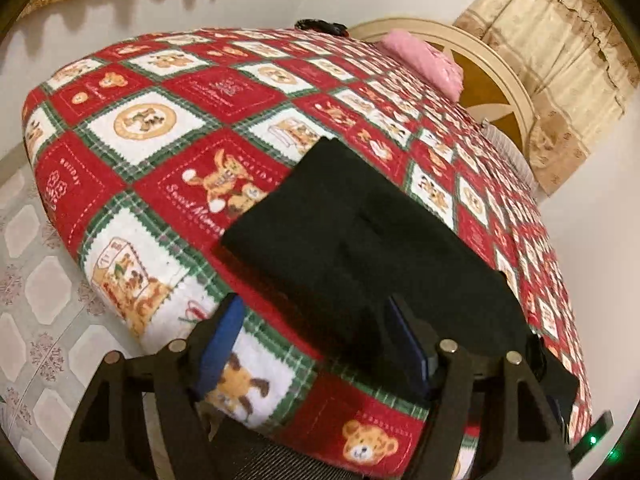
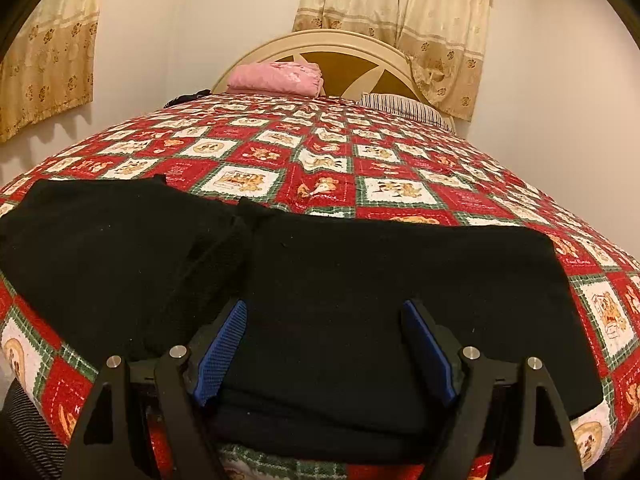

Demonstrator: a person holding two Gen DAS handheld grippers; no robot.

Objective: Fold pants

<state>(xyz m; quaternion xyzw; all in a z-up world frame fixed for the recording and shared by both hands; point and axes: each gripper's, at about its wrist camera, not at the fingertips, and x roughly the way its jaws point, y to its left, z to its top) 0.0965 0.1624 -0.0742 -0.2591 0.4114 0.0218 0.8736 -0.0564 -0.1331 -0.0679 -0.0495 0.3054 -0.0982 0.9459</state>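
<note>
Black pants lie flat on the bed near its front edge, folded over, with a seam running up the middle. In the right wrist view the pants spread across most of the width. My left gripper stands open at the pants' near left corner. Its right blue pad is against the black cloth and its left pad is over the quilt. My right gripper is open just above the pants' near edge, with black cloth between the blue pads and neither pad pressing on it.
The bed carries a red, green and white teddy-bear quilt. A folded pink cloth and a striped pillow lie by the cream headboard. Curtains hang behind. Tiled floor shows left of the bed.
</note>
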